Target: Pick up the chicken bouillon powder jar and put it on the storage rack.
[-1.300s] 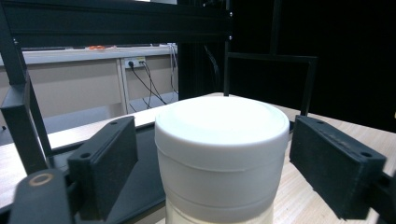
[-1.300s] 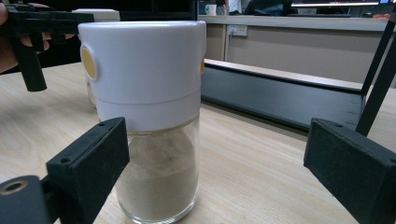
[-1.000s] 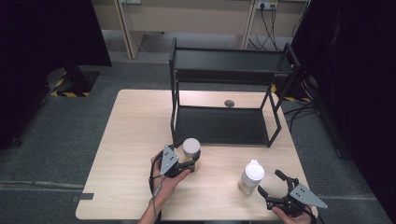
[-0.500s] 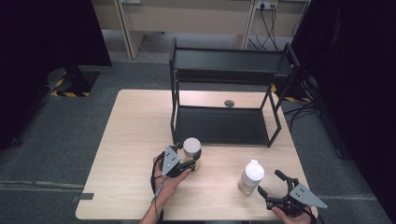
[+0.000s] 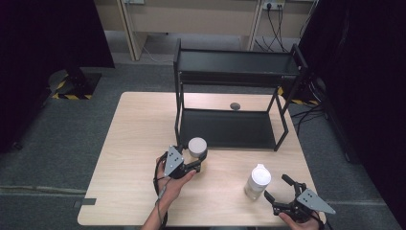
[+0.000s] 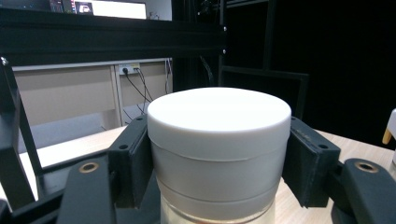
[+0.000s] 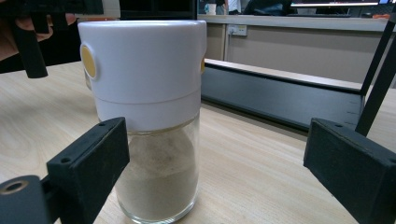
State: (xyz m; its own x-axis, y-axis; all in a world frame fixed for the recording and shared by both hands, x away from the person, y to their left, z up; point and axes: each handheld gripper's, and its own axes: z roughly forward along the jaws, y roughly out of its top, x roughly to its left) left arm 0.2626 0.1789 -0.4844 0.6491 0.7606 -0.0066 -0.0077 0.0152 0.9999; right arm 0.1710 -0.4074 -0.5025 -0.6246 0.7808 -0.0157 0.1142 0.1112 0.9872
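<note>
My left gripper (image 5: 190, 162) clamps the white-capped jar (image 5: 197, 148); right gripper (image 5: 283, 194) gapes beside the spice jar (image 5: 257, 181) (both unshelved, I judge).

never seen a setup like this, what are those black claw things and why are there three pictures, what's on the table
No robot here: a person holds a two-jaw hand tool, a gripper, in each hand, and each gripper carries its own camera.

The high view looks down on a light wooden table. A black two-tier metal rack stands on its far half.

The left gripper has its jaws closed around the white lid of a jar. The left gripper view shows this up close: the white lid sits between the two black pads.

The right gripper is open. Its jaws stand wide on either side of a glass shaker jar with a white cap and pale powder inside, not touching it. That shaker stands on the table near the front right.
</note>
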